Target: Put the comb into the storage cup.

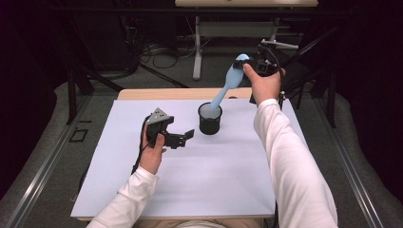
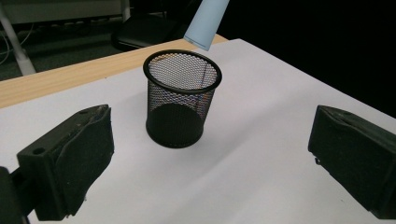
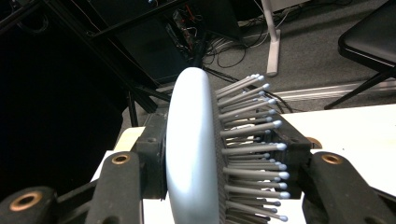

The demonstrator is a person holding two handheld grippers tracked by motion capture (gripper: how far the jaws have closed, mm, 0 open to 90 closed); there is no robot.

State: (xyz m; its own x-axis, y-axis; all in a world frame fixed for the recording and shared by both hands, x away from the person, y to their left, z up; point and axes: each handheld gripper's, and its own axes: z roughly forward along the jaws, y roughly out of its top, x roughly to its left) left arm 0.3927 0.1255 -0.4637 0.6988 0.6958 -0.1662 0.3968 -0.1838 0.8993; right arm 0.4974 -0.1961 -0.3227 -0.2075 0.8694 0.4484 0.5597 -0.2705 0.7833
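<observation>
Left claw (image 1: 183, 137) rests low over the white worktop (image 1: 190, 190), left of centre, jaws spread wide with nothing between them. In the left gripper view its two black pads (image 2: 74, 158) frame the cup from either side, well apart from it.

Black mesh pen cup (image 1: 209, 118) stands upright near the middle of the worktop's far edge.

Pale blue hairbrush (image 1: 228, 83) hangs tilted above the cup, handle end down at the cup's mouth, head up and to the right. In the left gripper view the handle tip (image 2: 205, 23) sits just above the rim (image 2: 182, 70).

Right claw (image 1: 249, 64), raised over the far edge, clamps the brush head; bristles (image 3: 252, 140) press against one pad.
</observation>
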